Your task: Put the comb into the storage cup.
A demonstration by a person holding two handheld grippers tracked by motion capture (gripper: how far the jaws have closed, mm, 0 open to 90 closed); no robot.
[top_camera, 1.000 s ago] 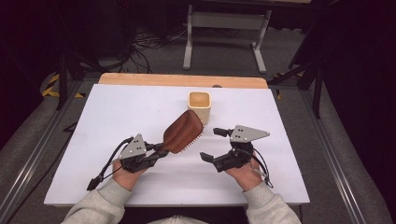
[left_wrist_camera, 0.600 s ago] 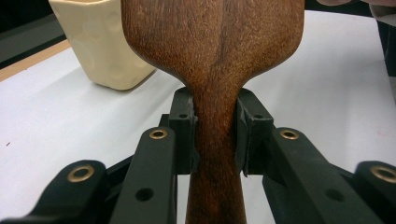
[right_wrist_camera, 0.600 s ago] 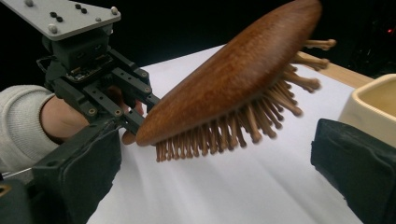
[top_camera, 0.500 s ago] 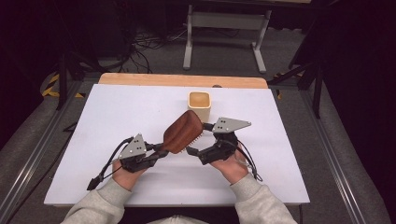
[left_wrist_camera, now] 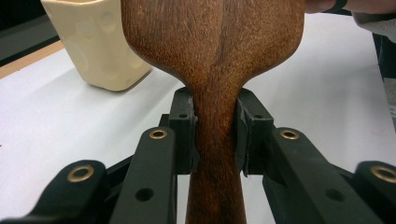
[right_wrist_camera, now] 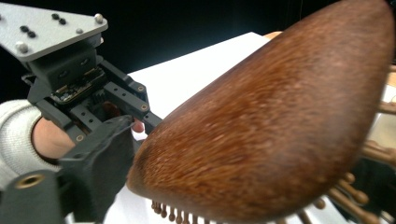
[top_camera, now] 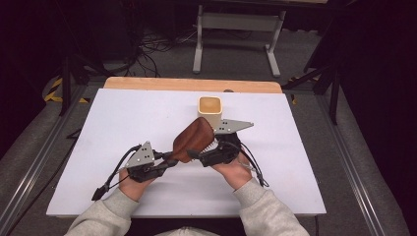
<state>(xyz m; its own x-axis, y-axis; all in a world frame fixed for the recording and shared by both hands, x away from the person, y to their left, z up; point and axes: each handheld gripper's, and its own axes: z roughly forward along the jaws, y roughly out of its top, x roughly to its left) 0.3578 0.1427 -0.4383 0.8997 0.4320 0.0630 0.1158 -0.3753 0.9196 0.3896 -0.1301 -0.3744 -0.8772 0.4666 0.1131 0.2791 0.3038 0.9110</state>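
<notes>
Left gripper clamped on the narrow neck of the dark brown wooden paddle hairbrush, pads pressing either side, head raised over the white tabletop. Right gripper partway open, jaws just closing around the brush head; contact unclear. Cream square cup just beyond. No legible writing.

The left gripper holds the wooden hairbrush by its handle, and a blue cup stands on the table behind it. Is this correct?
Not quite: the cup is cream, not blue, as the high view shows. The left gripper does clamp the wooden hairbrush by its handle, with the cup behind.
</notes>
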